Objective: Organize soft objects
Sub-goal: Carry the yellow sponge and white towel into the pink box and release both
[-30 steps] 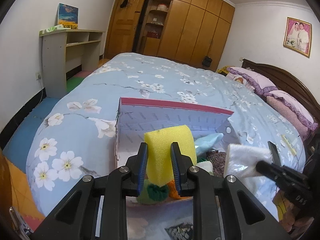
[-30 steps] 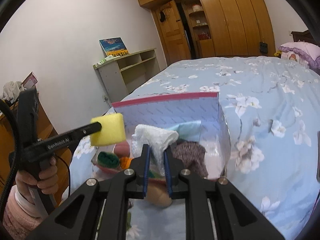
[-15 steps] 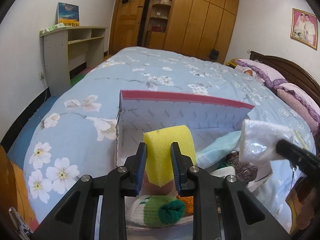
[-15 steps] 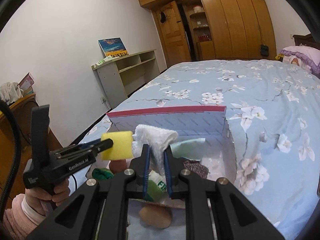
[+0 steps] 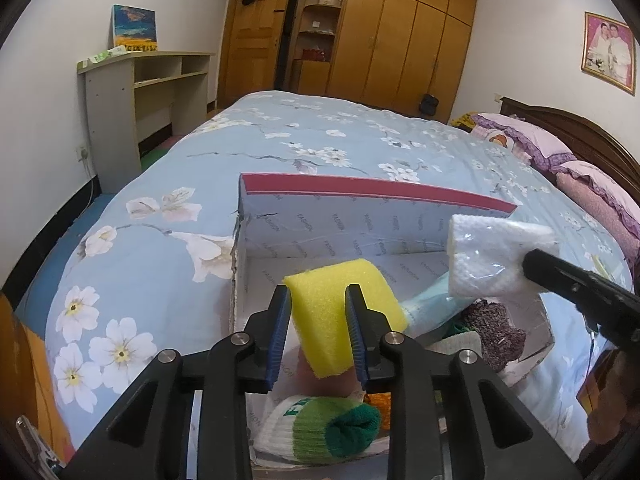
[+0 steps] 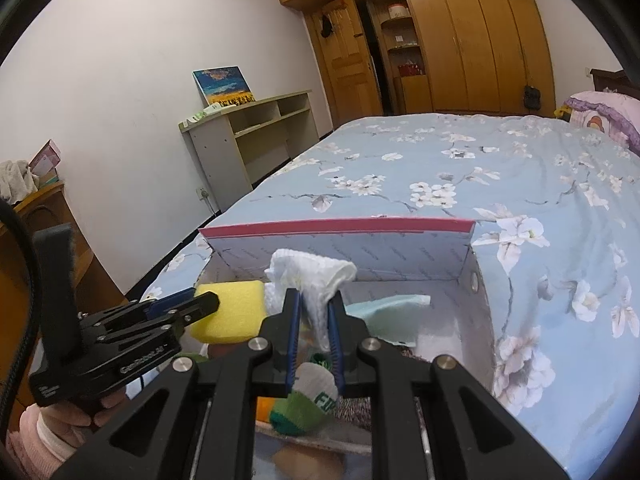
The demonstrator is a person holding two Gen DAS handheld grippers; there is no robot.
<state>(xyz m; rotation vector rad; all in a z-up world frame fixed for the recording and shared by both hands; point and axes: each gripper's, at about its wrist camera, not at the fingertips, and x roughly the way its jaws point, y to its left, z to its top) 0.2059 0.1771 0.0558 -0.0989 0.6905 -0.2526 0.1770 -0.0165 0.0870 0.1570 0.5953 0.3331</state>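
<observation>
The left gripper (image 5: 318, 330) was clamped on a yellow sponge (image 5: 340, 312); the right gripper (image 6: 314, 342) pinched a white cloth (image 6: 316, 280); both were held above the open box (image 5: 360, 220), presumably for dropping in.

Black tongs (image 5: 318, 330), blue finger pads (image 6: 291, 338), silver screws, pink sleeve (image 6: 28, 440)

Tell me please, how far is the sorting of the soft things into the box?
Done: a green-and-white sock, a pale blue cloth and a brown knitted piece already lie in the box. In hand: the left gripper holds a yellow sponge, the right gripper a white cloth, both above the box. Left: releasing these two.
</observation>
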